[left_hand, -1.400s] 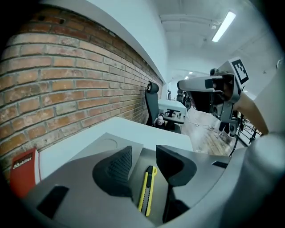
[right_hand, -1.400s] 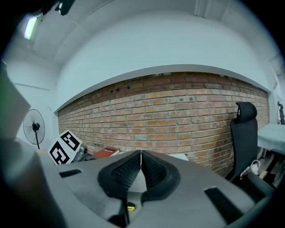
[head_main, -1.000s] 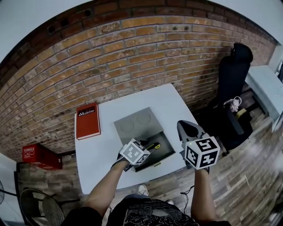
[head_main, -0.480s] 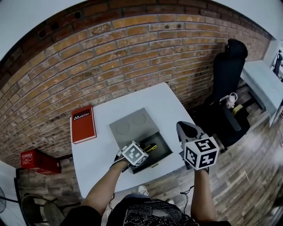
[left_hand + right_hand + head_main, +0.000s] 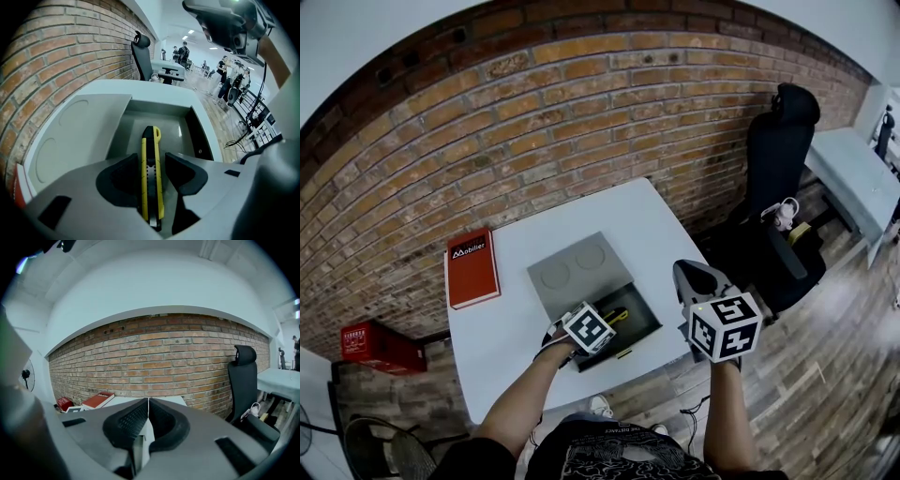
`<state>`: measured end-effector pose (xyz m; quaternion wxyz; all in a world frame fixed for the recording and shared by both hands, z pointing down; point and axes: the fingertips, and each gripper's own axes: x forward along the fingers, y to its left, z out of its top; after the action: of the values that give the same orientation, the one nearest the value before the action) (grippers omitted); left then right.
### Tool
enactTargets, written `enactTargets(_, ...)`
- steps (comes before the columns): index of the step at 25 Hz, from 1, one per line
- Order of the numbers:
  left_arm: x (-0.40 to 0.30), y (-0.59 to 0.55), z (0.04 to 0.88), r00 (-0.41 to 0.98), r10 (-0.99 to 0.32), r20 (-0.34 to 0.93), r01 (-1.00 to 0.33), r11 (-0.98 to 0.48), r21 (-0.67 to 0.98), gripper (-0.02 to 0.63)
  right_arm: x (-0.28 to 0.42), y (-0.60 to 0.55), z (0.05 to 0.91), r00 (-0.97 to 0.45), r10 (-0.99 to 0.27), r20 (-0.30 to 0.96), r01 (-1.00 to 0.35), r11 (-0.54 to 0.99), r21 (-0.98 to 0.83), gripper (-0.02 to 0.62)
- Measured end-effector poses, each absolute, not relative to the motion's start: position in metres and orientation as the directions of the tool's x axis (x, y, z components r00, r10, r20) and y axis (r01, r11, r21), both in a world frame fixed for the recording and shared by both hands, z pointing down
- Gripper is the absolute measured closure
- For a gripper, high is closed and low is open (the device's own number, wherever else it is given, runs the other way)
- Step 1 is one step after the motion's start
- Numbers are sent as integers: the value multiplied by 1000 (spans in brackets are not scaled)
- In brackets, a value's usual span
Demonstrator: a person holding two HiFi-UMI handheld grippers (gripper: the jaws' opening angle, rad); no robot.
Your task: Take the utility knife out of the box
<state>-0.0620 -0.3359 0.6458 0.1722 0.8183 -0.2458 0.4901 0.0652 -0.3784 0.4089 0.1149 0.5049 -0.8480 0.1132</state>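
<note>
A grey box (image 5: pixel 630 323) stands open on the white table (image 5: pixel 502 333), its lid (image 5: pixel 579 269) laid flat behind it. The yellow and black utility knife (image 5: pixel 151 159) lies lengthwise between the jaws of my left gripper (image 5: pixel 152 174), which is shut on it over the box's tray (image 5: pixel 173 129). In the head view the knife (image 5: pixel 616 317) pokes out ahead of the left gripper (image 5: pixel 602 325). My right gripper (image 5: pixel 692 274) hovers off the table's right front corner. It is shut with nothing in it, and its pads (image 5: pixel 161 420) meet.
A red book (image 5: pixel 472 268) lies at the table's left edge. A brick wall runs behind the table. A black office chair (image 5: pixel 780 159) and a second white table (image 5: pixel 855 178) stand to the right. A red case (image 5: pixel 380 345) sits on the floor at the left.
The head view has shifted a little. Both grippers keep their places relative to the box, and the knife stays between the left jaws.
</note>
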Motion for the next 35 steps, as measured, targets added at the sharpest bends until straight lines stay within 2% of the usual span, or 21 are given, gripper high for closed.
enactTargets(7,-64,-334,651,357,-196,913,-587,-807,56,414,66,-377,414,-454,-831,320,-887,456,-75,574)
enactTargets(11,-62,-334,651,349,-178,920,-590,-805,68,474,71,-378,411,-448,-837,314,-890,449,-74,574)
enactTargets(20,-58,-329,646,399,-168,901,-587,-802,110,477,76,-374,411,-455,-835,310,-888,453,-81,574)
enactTargets(35,-64,-354,563,455,-455,765,-725,-688,22,478,68,-359,407,-505,-808,303,-859,504,-88,575)
